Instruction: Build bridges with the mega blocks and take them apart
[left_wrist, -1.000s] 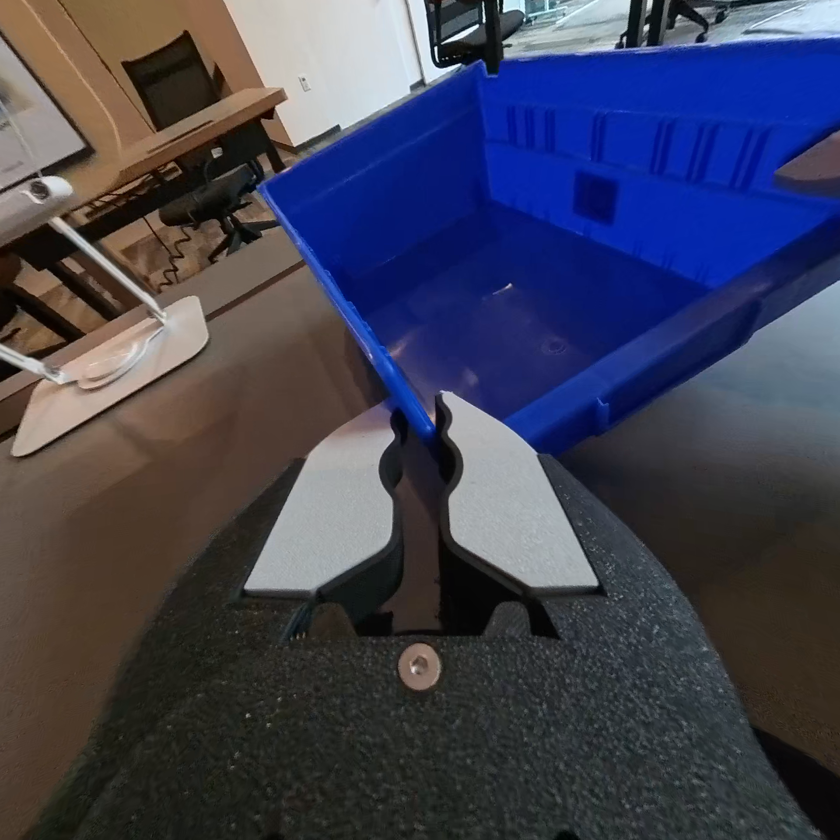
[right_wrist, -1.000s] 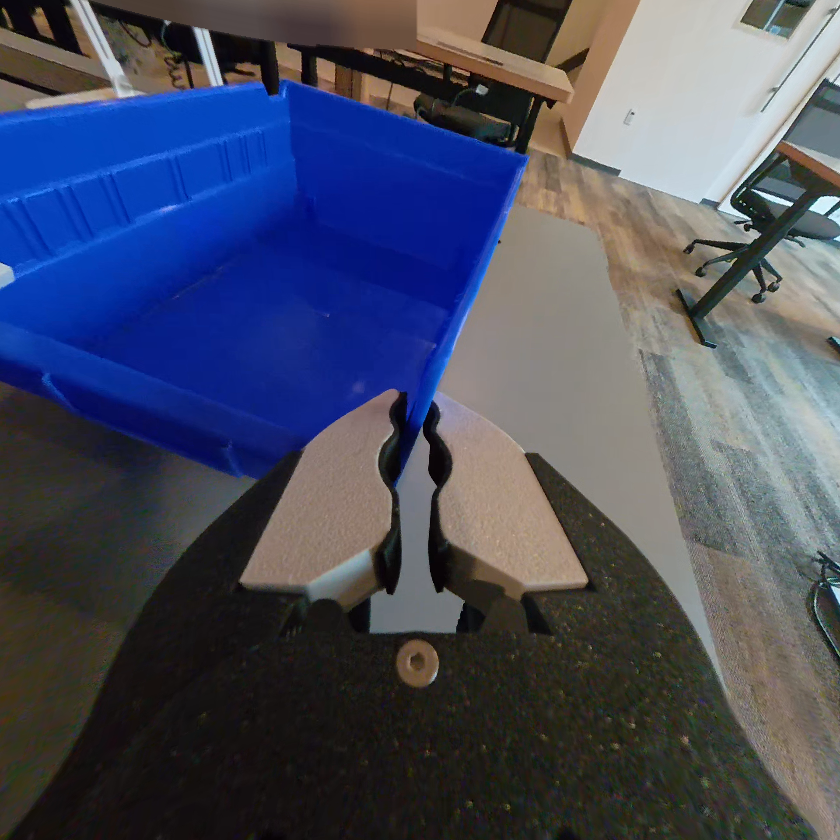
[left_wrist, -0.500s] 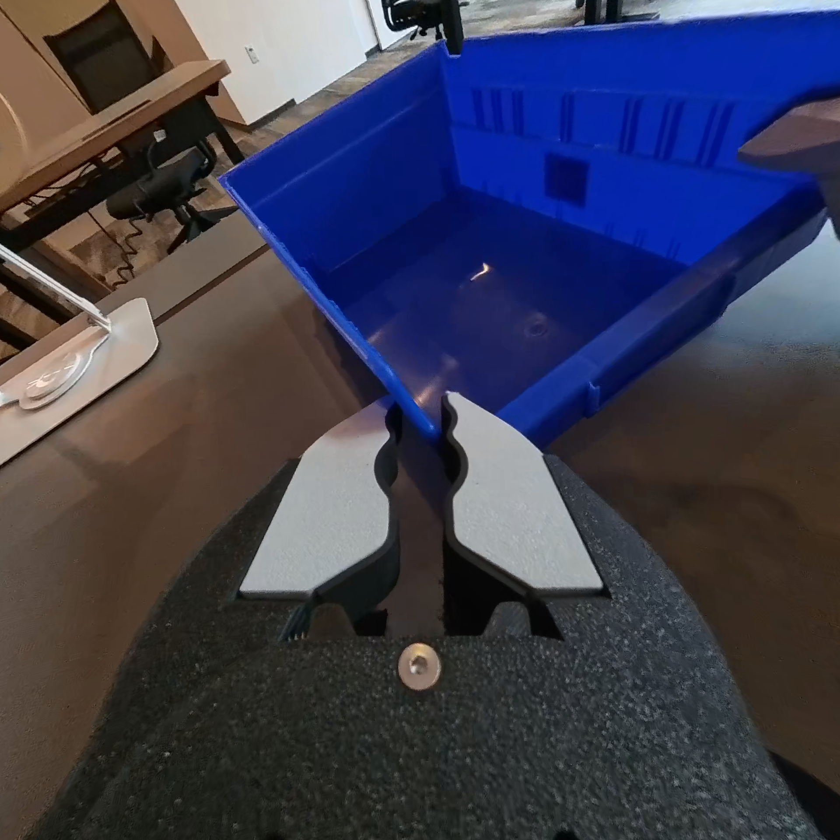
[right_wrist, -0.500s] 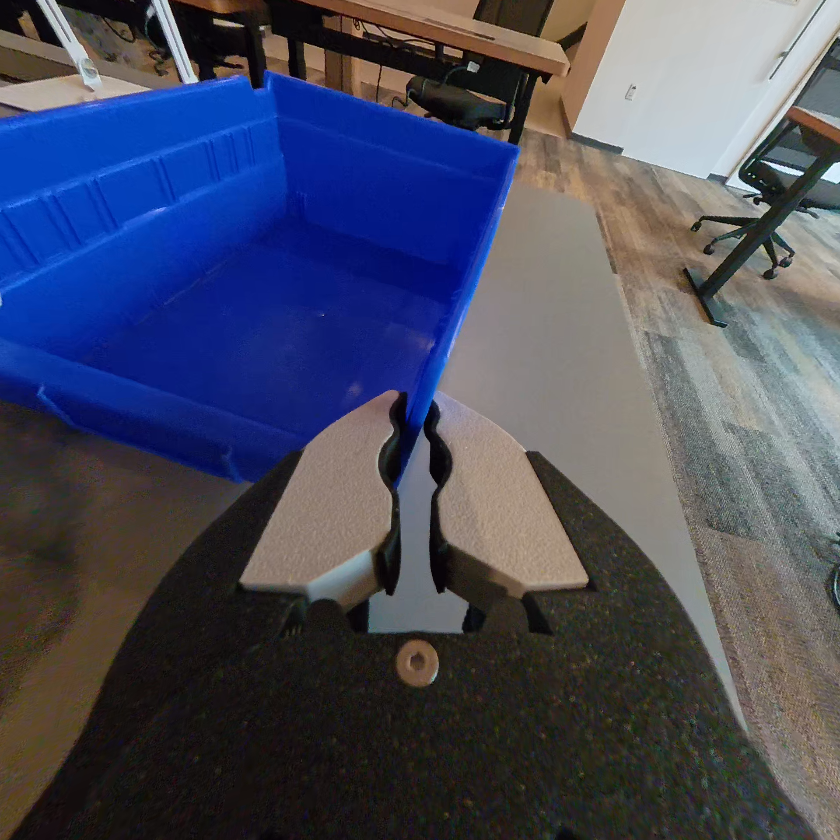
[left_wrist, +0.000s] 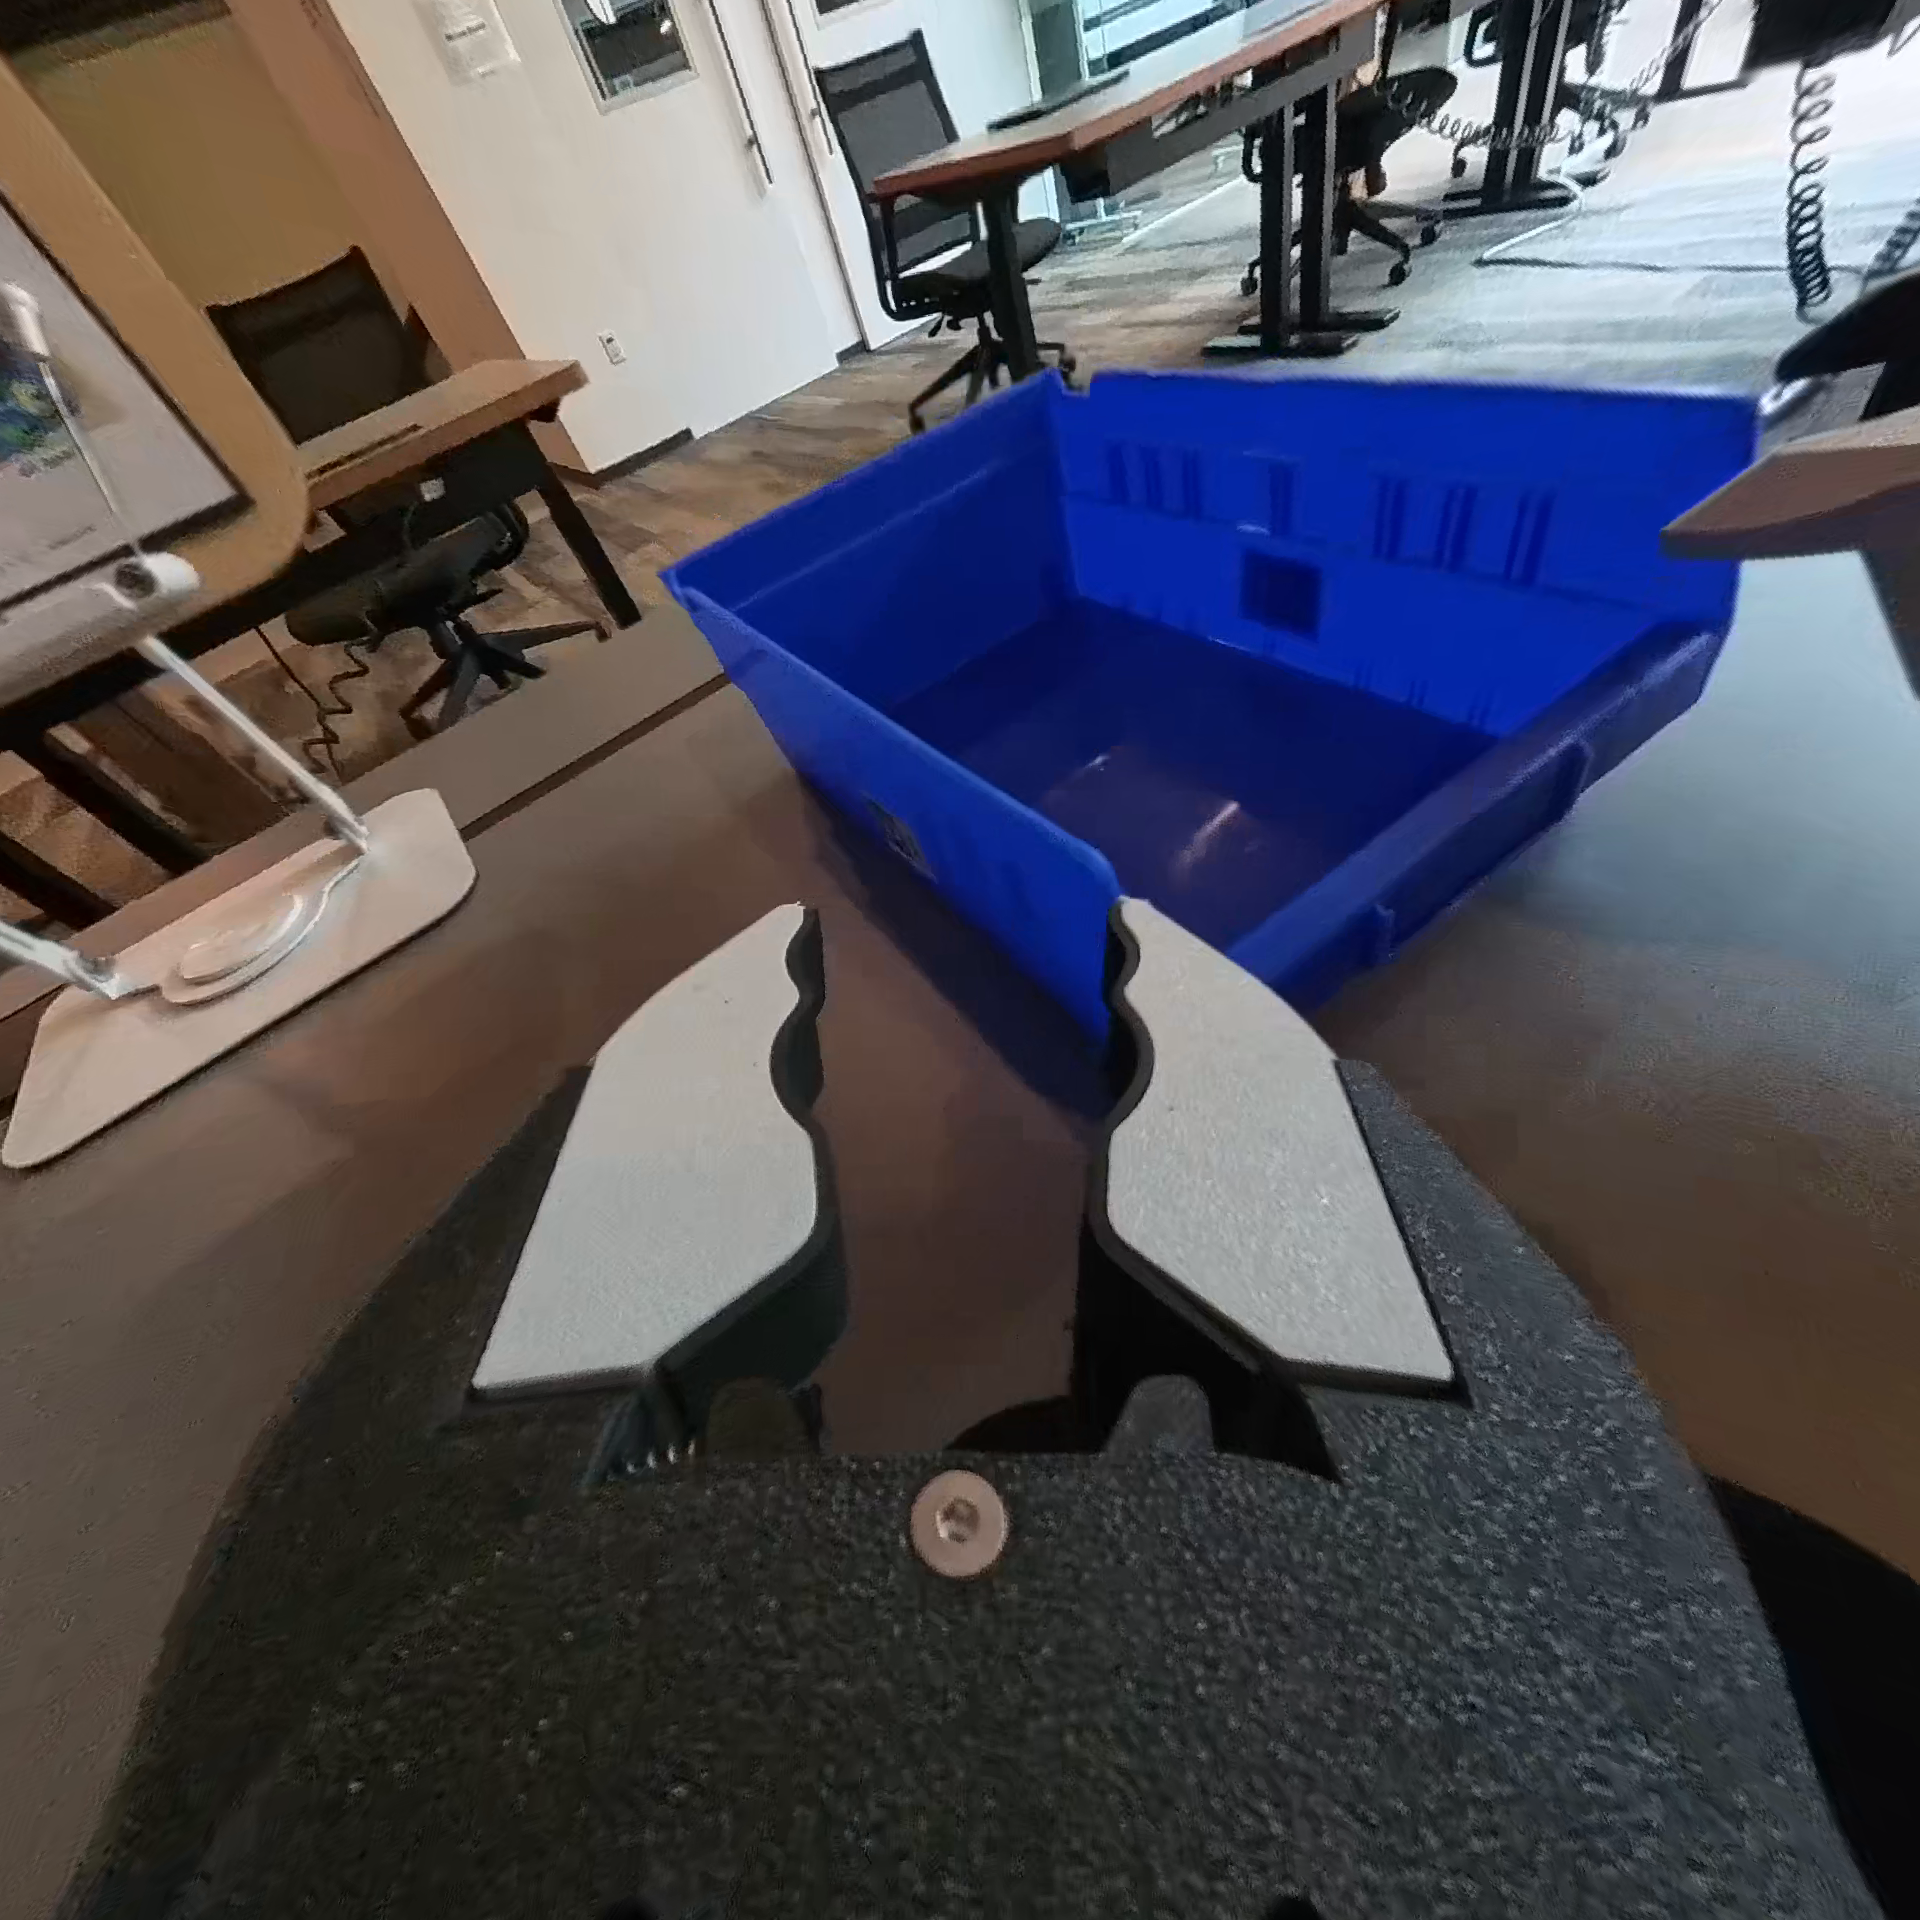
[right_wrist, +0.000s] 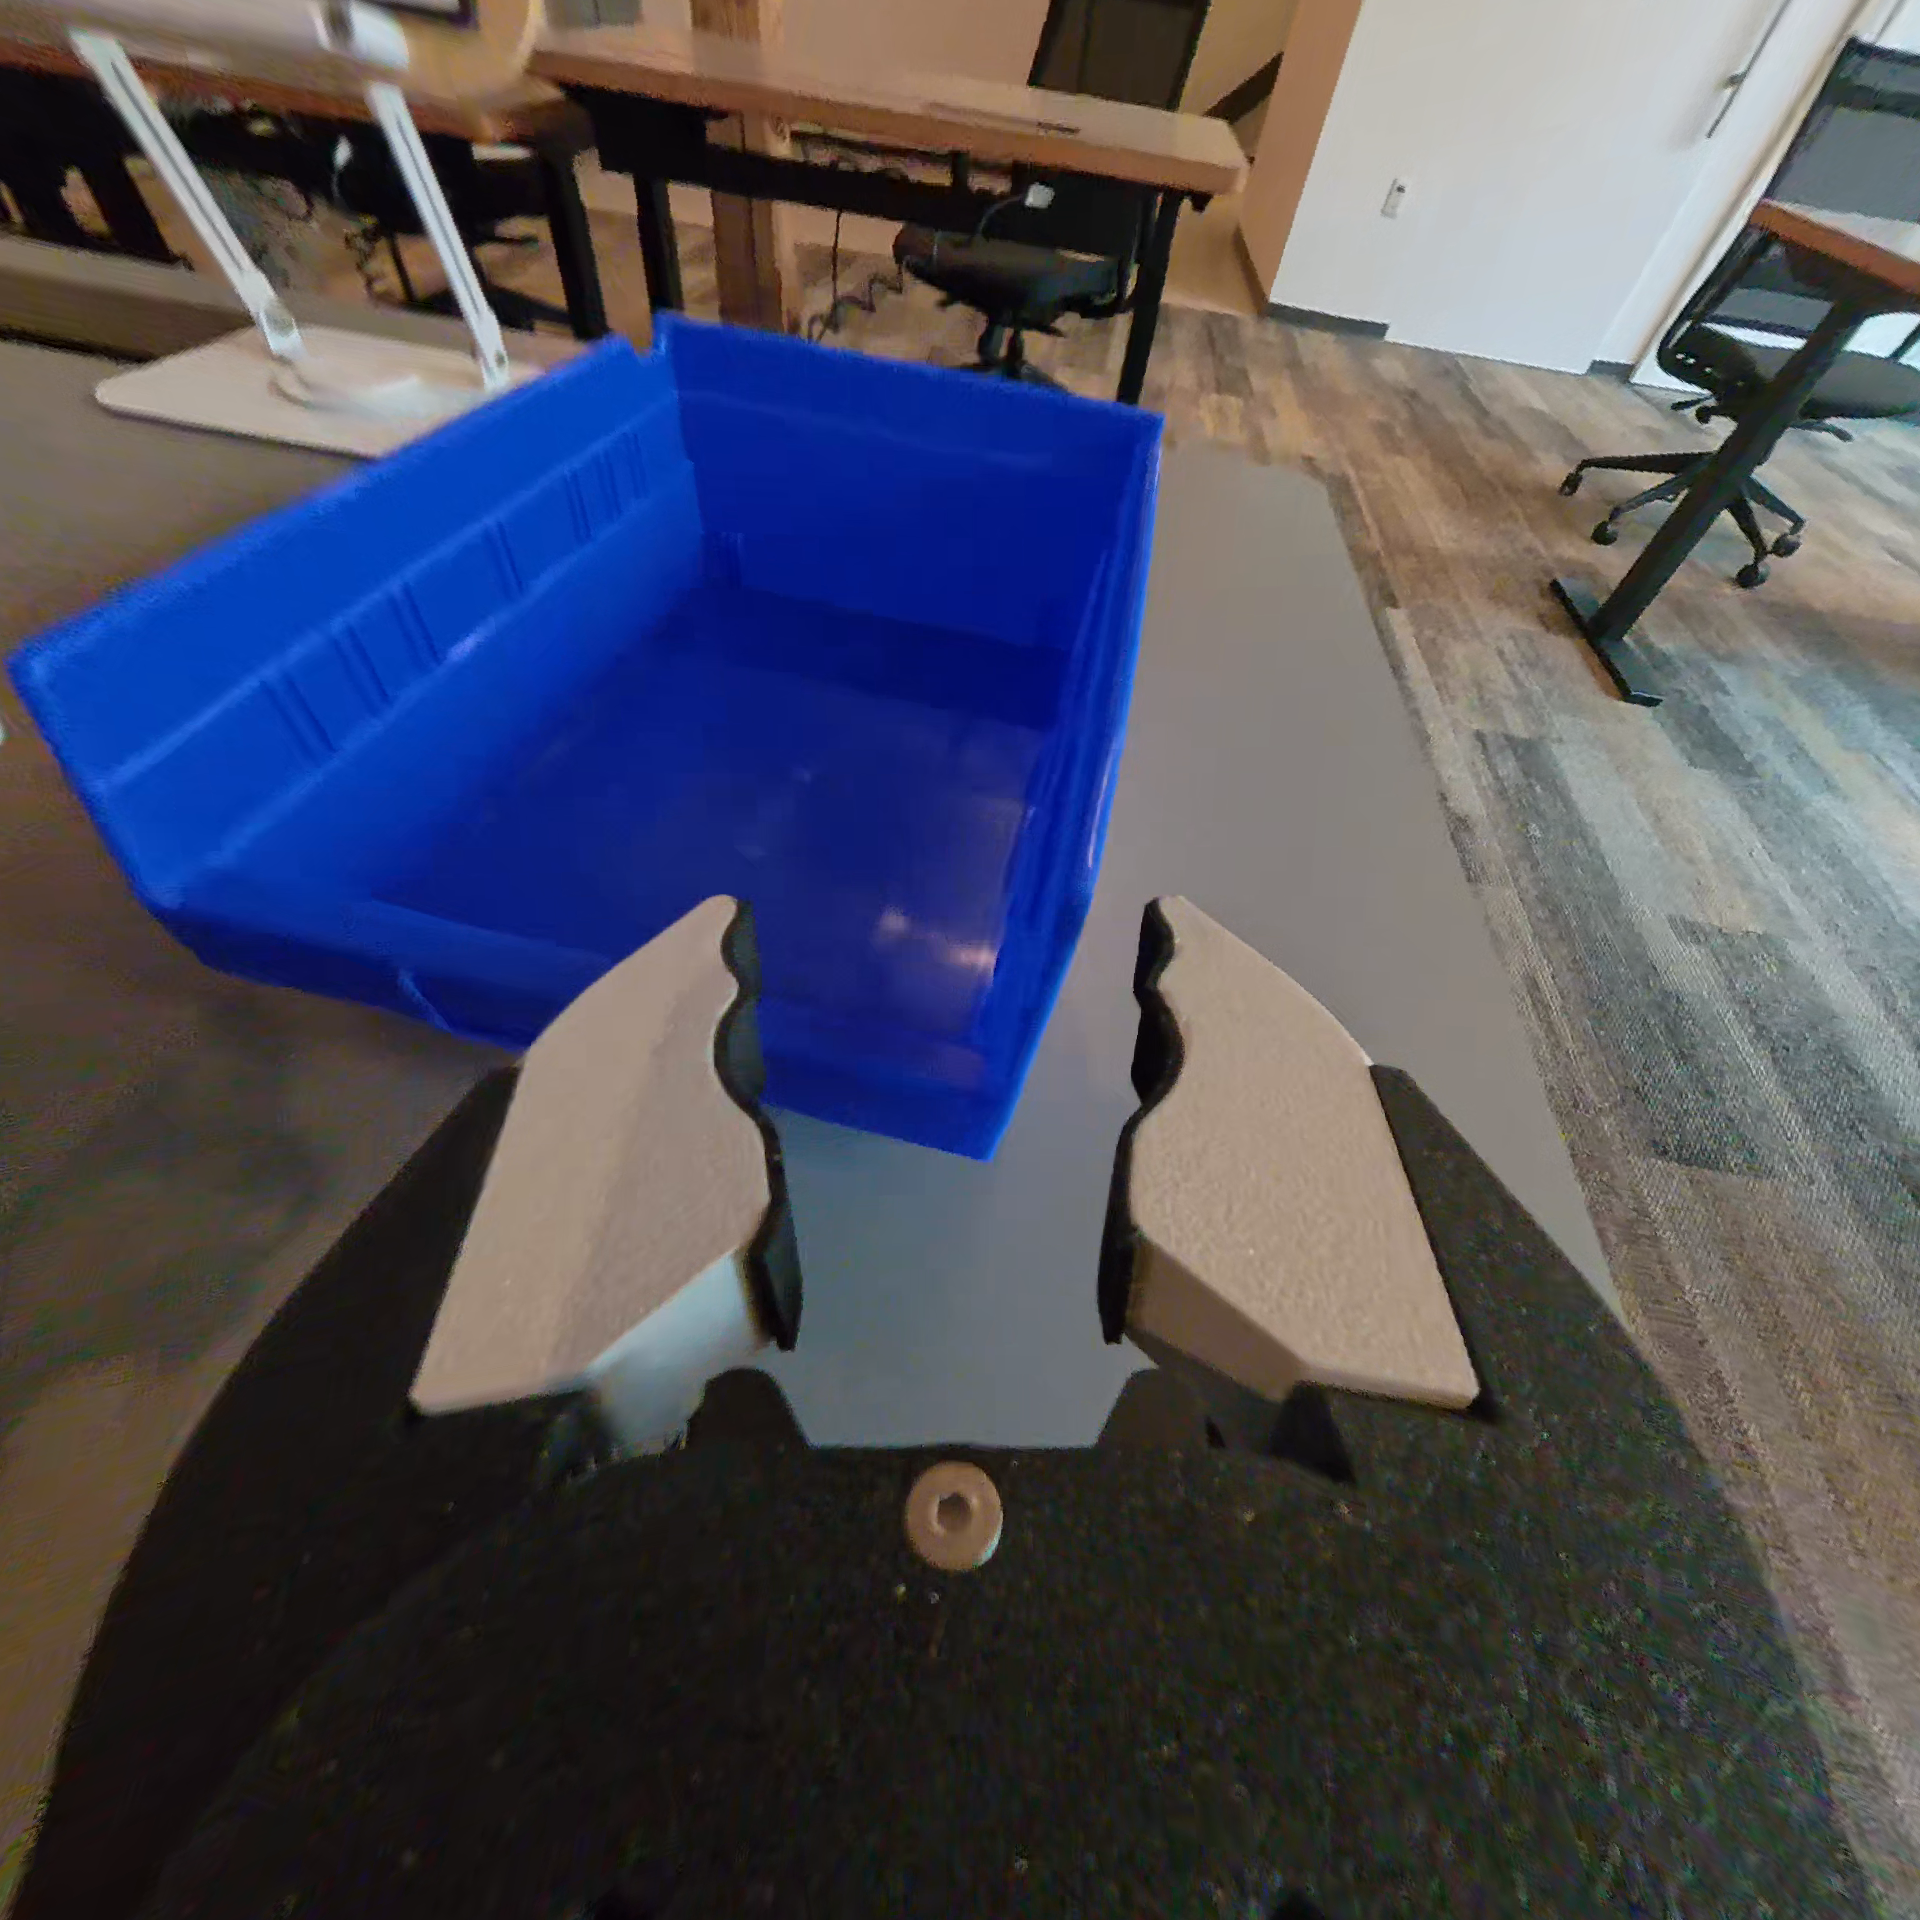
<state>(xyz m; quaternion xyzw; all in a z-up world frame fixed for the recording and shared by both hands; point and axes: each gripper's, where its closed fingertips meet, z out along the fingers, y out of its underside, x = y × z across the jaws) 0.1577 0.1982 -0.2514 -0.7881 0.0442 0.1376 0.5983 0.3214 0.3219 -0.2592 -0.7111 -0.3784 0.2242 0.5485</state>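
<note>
Dark tabletop (left_wrist: 312, 1195). White stand base (left_wrist: 239, 945) at left edge, clear arms rising. Wooden desks (right_wrist: 894, 135), black office chairs (right_wrist: 1008, 281) behind. Wood-pattern floor (right_wrist: 1714, 831), white wall (right_wrist: 1538, 156).

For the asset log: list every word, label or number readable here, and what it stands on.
Nothing can be read.
Small dark sticker on the outer side wall of the blue bin: too blurred.
Framed board at far left: print too blurred.
Paper sheet on the white wall: too small.
</note>
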